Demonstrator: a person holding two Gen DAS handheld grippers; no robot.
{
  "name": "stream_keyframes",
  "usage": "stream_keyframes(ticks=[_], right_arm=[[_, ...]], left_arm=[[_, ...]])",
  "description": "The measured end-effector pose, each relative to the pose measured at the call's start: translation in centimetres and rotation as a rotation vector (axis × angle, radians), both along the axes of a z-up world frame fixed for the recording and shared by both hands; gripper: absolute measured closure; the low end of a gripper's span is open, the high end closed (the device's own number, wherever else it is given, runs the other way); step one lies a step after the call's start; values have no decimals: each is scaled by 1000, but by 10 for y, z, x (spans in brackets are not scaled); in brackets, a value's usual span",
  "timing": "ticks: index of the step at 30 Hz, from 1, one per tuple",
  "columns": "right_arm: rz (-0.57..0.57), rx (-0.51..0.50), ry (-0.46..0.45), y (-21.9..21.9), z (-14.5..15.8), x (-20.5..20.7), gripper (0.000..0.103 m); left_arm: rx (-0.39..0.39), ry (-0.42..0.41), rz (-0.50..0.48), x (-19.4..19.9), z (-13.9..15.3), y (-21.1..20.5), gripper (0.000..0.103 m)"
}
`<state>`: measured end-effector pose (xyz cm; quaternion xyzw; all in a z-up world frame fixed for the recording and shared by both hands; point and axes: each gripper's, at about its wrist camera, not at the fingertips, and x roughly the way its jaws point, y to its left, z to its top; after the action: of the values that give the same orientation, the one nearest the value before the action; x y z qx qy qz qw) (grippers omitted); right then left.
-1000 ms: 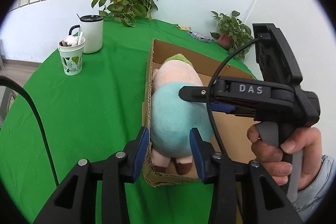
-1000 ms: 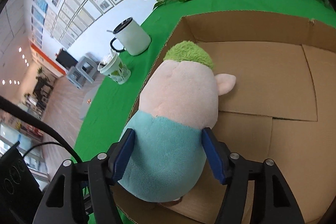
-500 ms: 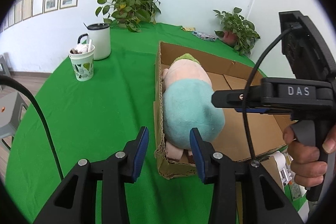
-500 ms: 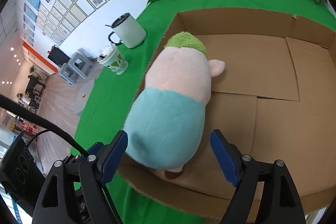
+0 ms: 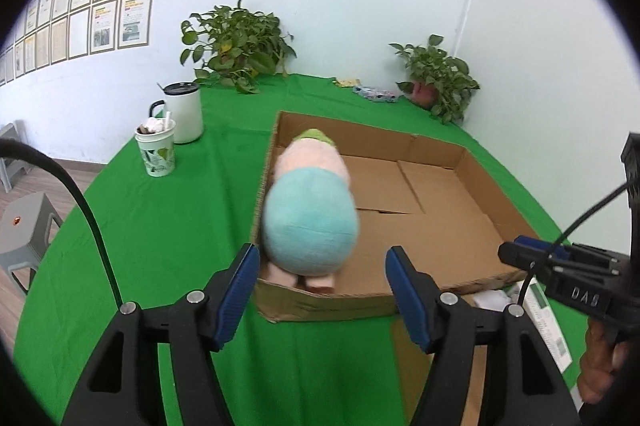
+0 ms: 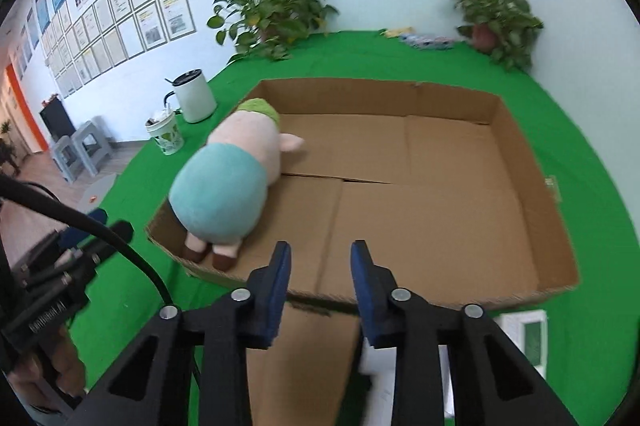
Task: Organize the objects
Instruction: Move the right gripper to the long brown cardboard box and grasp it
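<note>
A plush pig with a teal body, pink head and green tuft lies in the left near corner of a shallow cardboard box on the green table. It also shows in the right wrist view, inside the box. My left gripper is open and empty, held back just in front of the box's near wall. My right gripper is partly open and empty, above the box's near edge, right of the pig.
A white mug and a paper cup stand left of the box. Two potted plants stand at the table's back. A white package and a cardboard flap lie in front of the box.
My right gripper opened, let go of the pig and pulled back to the right, narrowing its gap. My left gripper drew back from the box and opened wider. The pig stays in the box.
</note>
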<state>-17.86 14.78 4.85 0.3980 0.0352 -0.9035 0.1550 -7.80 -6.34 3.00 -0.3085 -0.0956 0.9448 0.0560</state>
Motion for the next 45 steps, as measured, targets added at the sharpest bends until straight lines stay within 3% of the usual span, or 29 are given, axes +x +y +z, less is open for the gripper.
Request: stream_keyframes(ticks=[3,6,8,9,11,12,17,25,31,34,38,40,45], right_arm=[[-33,34,25,21,2,21,72],[-65,48,48,44,3,39,31],[-63,47,59,57,2,50,30],[-57,42,56,64,2,56,29],[-60,29,56,75,1,66,24],[-65,28,65,82,1,72,23],[-65,7,72,107,1,93,23],[-20,-42,53,128,4,120,24],[176,-114,10,110,17,155,24],[241,-149,-32,94,3,169,24],[276,-86,-87,60,-31,182,24],[276,-91,-127,46,-44,186,24],[224,-78,-124,25,-60,192,24]], left_arm=[[28,-3,-34,11,3,17,57],[36,2,-35,22,7,32,62],[5,25,-35,32,12,44,62],[-24,37,-24,37,14,51,58],[-83,53,4,46,18,65,37],[-96,59,13,50,19,70,25],[-106,51,39,64,25,84,24],[-94,68,-15,78,30,95,24],[45,-31,-82,77,17,72,24],[75,-82,-104,77,5,60,24],[102,-153,-120,80,-17,50,25],[120,-181,-126,81,-28,46,25],[170,-254,-144,81,-58,36,25]])
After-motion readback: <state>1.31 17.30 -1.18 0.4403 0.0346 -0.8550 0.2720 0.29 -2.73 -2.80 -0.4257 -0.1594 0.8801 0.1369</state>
